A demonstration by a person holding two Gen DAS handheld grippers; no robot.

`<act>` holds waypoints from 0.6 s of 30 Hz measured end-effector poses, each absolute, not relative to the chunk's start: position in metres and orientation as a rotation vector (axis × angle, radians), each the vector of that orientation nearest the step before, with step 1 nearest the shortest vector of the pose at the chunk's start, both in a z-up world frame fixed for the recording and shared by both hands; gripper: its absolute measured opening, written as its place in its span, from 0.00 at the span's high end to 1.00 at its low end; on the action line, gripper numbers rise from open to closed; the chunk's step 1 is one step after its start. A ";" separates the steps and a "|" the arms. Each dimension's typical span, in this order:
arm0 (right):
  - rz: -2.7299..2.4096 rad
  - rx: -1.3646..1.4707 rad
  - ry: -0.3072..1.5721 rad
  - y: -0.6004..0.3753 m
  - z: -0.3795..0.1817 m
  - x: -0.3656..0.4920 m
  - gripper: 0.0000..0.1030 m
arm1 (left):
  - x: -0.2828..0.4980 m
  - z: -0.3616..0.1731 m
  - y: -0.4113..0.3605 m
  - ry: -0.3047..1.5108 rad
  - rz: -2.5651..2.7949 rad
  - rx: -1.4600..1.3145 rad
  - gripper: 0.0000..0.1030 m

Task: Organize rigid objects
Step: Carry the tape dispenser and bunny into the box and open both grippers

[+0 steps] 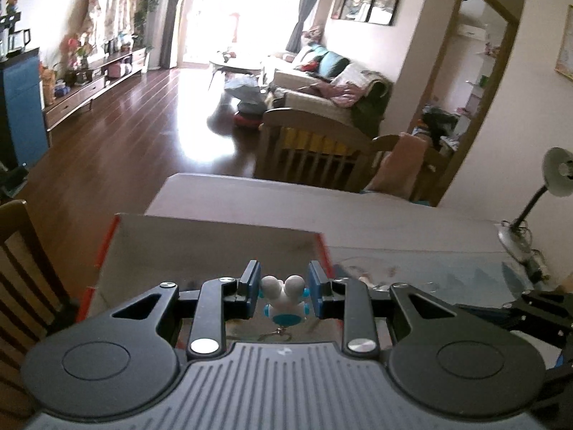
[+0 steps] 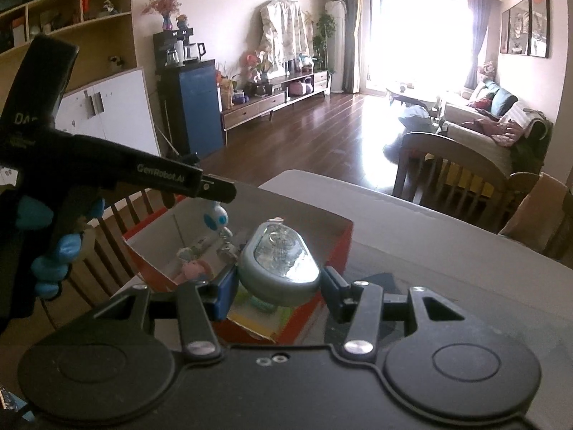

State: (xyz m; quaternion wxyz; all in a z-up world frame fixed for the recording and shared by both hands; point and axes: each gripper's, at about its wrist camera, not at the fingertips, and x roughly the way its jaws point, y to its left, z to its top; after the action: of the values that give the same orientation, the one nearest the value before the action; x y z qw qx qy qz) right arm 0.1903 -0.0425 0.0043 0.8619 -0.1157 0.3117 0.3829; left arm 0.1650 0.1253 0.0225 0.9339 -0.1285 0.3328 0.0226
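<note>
1. your left gripper (image 1: 283,292) was clamped on a white-and-blue toy keychain (image 1: 284,302), held above the red-edged box (image 1: 215,240).
2. your right gripper (image 2: 279,281) was clamped on a grey oval case (image 2: 279,265) over the same box (image 2: 336,247).
3. you seemed mid-delivery; next, lower each item inside, then part the jaws.

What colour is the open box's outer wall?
Red, on the box; clearest in the right wrist view.

— The white-and-blue toy figure (image 1: 283,301) looks like smooth, glossy plastic; the box (image 2: 336,247) like matt cardboard.
— The floor (image 1: 136,136) is glossy wood, the grey case (image 2: 279,261) clear-lidded.
</note>
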 end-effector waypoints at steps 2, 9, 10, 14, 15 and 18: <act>0.798 -0.256 0.662 -0.029 -0.001 0.192 0.52 | 0.167 0.017 0.138 0.692 0.060 -0.267 0.73; 0.768 -0.310 0.706 0.014 -0.026 0.204 0.52 | 0.172 -0.009 0.182 0.739 0.113 -0.283 0.73; 0.765 -0.316 0.717 0.019 -0.031 0.207 0.52 | 0.174 -0.012 0.186 0.745 0.116 -0.283 0.73; 0.746 -0.338 0.752 0.036 -0.051 0.217 0.52 | 0.180 -0.026 0.202 0.764 0.124 -0.280 0.73; 0.743 -0.342 0.760 0.040 -0.055 0.220 0.52 | 0.183 -0.029 0.205 0.767 0.121 -0.282 0.73; 0.733 -0.367 0.773 0.051 -0.066 0.224 0.52 | 0.190 -0.038 0.212 0.782 0.126 -0.273 0.73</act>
State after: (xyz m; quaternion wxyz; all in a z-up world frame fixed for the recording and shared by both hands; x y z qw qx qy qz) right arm 0.2236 0.0507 -0.0663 0.8453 -0.1740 0.3665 0.3476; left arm 0.1896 0.2118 -0.0383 0.9136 -0.1324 0.3796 0.0612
